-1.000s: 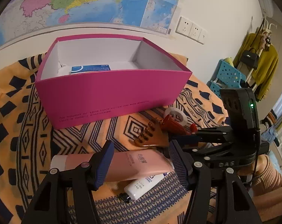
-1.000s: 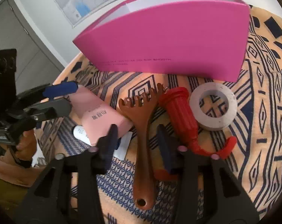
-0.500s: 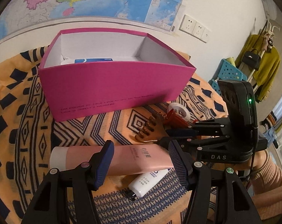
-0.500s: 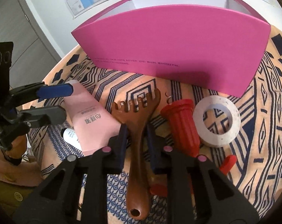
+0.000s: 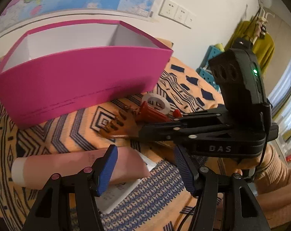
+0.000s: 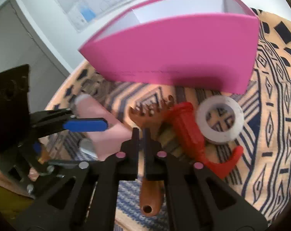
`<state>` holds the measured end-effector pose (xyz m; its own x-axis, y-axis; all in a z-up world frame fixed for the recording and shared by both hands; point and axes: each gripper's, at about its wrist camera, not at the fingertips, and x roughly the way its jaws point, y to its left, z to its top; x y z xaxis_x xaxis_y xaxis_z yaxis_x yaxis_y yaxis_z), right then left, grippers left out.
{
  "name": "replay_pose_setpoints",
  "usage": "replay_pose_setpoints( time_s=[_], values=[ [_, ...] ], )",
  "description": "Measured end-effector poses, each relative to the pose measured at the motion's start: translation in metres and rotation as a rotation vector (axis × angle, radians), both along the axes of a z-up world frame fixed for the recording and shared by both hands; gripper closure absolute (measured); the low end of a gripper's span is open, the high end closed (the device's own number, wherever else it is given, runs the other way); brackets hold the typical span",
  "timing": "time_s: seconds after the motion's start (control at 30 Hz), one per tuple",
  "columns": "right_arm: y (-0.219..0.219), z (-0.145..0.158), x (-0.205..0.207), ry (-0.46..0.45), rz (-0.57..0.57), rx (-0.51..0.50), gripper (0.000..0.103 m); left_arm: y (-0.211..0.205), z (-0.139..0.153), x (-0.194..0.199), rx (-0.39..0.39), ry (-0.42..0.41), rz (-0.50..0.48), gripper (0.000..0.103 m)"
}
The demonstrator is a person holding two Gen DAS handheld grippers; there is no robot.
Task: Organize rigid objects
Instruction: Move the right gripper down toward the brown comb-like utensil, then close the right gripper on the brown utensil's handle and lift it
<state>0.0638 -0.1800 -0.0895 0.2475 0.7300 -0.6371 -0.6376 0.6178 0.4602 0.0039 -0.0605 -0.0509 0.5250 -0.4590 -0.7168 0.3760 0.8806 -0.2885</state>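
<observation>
A brown wooden comb [image 6: 151, 113] shaped like a hand lies on the patterned cloth in front of the pink box [image 6: 174, 53]. My right gripper [image 6: 141, 132] has its jaws closing tight on the comb's handle, pads pressed against it. In the left wrist view the right gripper [image 5: 143, 132] reaches in from the right to the comb [image 5: 118, 125]. My left gripper [image 5: 145, 165] stands open, its left pad over the flat end of a pink tube [image 5: 68, 165]. Nothing is gripped between its fingers [image 6: 85, 125].
A red plastic piece [image 6: 186, 127] and a white tape roll [image 6: 219, 120] lie just right of the comb. A white tube [image 5: 116, 194] lies under the pink one. The pink box [image 5: 78, 77] stands open-topped behind. A sleeve [image 5: 276, 165] shows at right.
The right gripper's jaws have come together on the comb's handle. The left gripper has moved forward and lower over the pink tube, still open.
</observation>
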Motion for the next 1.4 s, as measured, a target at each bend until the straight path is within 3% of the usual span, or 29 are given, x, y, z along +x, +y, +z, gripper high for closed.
replay_pose_setpoints(
  time_s=[0.07,0.13,0.37,0.5,0.8,0.87,0.93,1.03,1.1,1.23,1.4],
  values=[
    [0.001,0.000,0.000,-0.019,0.006,-0.042,0.090,-0.001,-0.002,-0.001,0.005,0.002,-0.003,0.041],
    [0.002,-0.002,0.002,-0.025,0.001,-0.078,0.071,0.002,-0.002,-0.002,0.007,0.002,0.006,0.041],
    [0.025,-0.007,0.007,-0.064,0.066,-0.129,0.071,0.020,-0.002,-0.001,0.009,0.000,0.056,0.041],
    [0.029,-0.007,0.003,-0.117,0.064,-0.168,0.077,0.024,0.000,-0.001,-0.006,0.006,0.059,0.041],
    [-0.011,-0.005,0.006,0.003,0.002,0.067,0.086,0.004,-0.007,0.013,-0.070,0.052,-0.035,0.041],
    [-0.019,-0.005,0.006,0.015,-0.011,0.098,0.100,-0.003,-0.009,0.017,-0.080,0.050,-0.062,0.041],
    [-0.023,-0.004,0.006,0.036,-0.005,0.153,0.100,-0.009,-0.011,0.021,-0.096,0.055,-0.084,0.048],
    [-0.016,-0.003,0.005,0.016,-0.010,0.103,0.096,-0.014,-0.016,0.028,-0.092,0.076,-0.088,0.056],
    [-0.018,-0.004,0.008,0.042,-0.003,0.108,0.094,-0.013,-0.015,0.026,-0.084,0.073,-0.089,0.056],
    [-0.011,-0.001,0.007,0.011,0.024,0.030,0.074,-0.011,-0.015,0.016,-0.020,0.057,-0.089,0.056],
    [0.011,-0.003,0.010,-0.009,0.081,-0.056,0.071,-0.004,-0.013,0.007,-0.010,0.059,-0.099,0.055]
  ],
)
